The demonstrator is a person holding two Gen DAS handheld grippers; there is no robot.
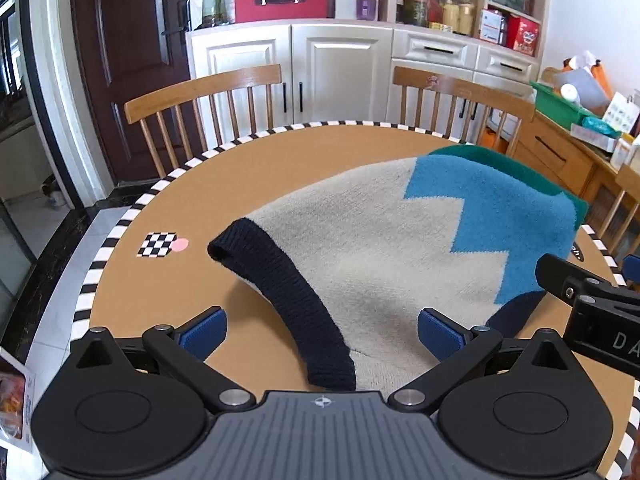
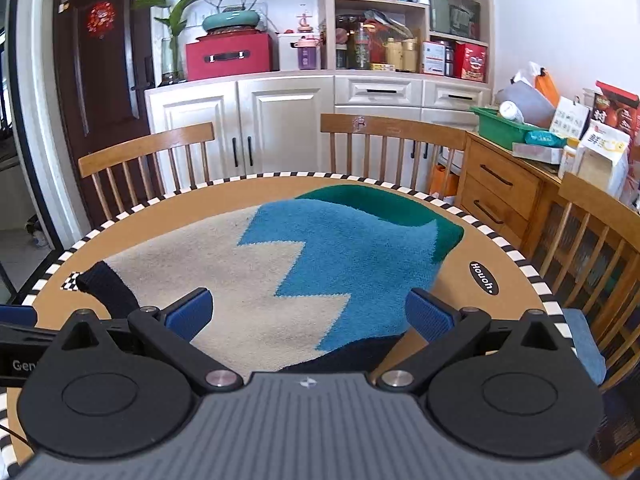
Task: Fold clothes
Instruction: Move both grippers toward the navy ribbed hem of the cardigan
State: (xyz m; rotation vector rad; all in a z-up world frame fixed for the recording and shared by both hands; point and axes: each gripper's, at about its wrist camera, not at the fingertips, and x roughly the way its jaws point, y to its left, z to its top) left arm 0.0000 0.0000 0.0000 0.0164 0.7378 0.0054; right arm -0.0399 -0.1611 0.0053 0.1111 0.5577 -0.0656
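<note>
A knitted sweater (image 1: 380, 240) lies on the round brown table (image 1: 280, 152). It is beige with a blue zigzag panel, a green far end and a dark navy ribbed band (image 1: 296, 300). It also shows in the right wrist view (image 2: 304, 264). My left gripper (image 1: 322, 332) is open, its blue pads on either side of the navy band at the near edge, holding nothing. My right gripper (image 2: 308, 316) is open over the sweater's near right part, where the blue panel meets a navy edge (image 2: 352, 356). The right gripper's body also shows at the left wrist view's right edge (image 1: 592, 300).
The table (image 2: 480, 240) has a black-and-white striped rim and a checkered mark (image 1: 158, 245) on its left. Wooden chairs (image 1: 208, 96) (image 2: 392, 136) stand behind it, with another chair at the right (image 2: 600, 232). White cabinets (image 2: 280, 120) and a cluttered wooden sideboard (image 2: 512, 184) lie beyond.
</note>
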